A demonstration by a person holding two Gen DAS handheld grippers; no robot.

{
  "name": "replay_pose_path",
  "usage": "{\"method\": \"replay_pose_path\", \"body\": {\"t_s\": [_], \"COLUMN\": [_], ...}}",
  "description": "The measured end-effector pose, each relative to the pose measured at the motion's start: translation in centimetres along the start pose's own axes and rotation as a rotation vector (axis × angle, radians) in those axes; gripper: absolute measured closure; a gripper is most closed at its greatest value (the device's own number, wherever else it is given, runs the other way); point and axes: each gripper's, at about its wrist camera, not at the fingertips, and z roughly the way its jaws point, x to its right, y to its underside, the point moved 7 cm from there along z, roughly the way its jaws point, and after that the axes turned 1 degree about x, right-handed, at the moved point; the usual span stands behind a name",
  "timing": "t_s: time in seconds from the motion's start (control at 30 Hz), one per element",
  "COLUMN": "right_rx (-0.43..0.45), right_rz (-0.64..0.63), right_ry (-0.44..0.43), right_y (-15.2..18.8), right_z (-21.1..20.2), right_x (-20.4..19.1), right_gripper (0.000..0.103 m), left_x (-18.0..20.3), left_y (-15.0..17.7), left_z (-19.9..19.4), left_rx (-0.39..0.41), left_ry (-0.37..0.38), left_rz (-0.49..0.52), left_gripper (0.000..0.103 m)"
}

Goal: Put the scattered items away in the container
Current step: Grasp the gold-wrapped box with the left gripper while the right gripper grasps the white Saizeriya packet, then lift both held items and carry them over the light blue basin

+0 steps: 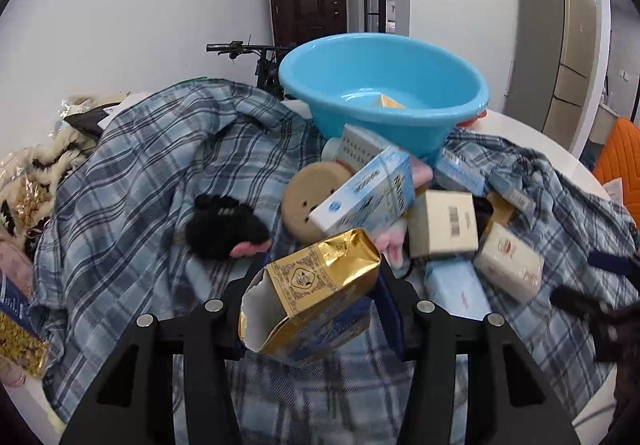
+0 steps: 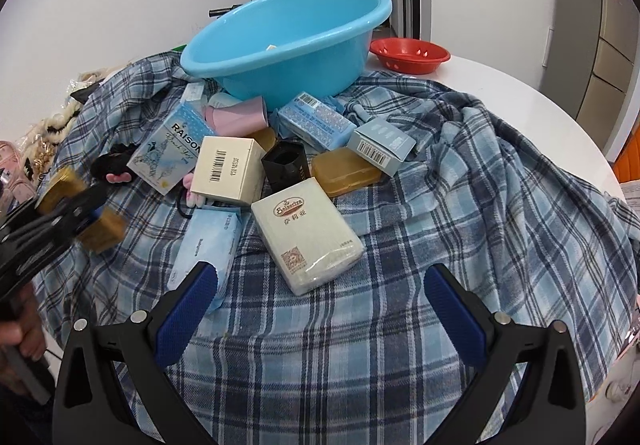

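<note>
My left gripper is shut on a gold box and holds it above the plaid cloth; it also shows at the left of the right wrist view. A blue basin stands behind the pile and holds one small gold item. My right gripper is open and empty, just short of a white wrapped pack. Scattered before the basin lie a cream barcode box, a Raison box, a black box, an amber bar and several blue boxes.
A plaid cloth covers the round white table. A red colander sits behind the basin on the right. A black fluffy item and a round tan disc lie left of the pile. Snack bags lie at far left.
</note>
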Motion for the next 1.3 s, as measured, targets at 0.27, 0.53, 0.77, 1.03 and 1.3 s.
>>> {"method": "replay_pose_path", "body": {"t_s": [0.27, 0.53, 0.77, 1.03, 1.3], "right_rx": [-0.037, -0.071, -0.089, -0.051, -0.022], "right_rz": [-0.037, -0.103, -0.158, -0.150, -0.093], "right_ry": [0.014, 0.061, 0.068, -0.005, -0.006], "right_y": [0.0, -0.9, -1.0, -0.8, -0.3], "right_z": [2.2, 4.9, 7.0, 4.9, 3.4], "right_x": [-0.5, -0.3, -0.9, -1.0, -0.1], "right_gripper": [0.000, 0.000, 0.005, 0.063, 0.062], "left_x": [-0.6, -0.6, -0.8, -0.9, -0.1], "left_y": [1.2, 1.3, 1.5, 1.5, 1.8], "left_z": [-1.1, -0.8, -0.7, -0.7, -0.6], "left_rx": [-0.008, -0.019, -0.026, -0.030, -0.037], "left_ry": [0.008, 0.024, 0.026, 0.031, 0.041], "left_rz": [-0.007, -0.013, -0.031, -0.040, -0.026], "left_gripper": [0.050, 0.050, 0.050, 0.050, 0.050]}}
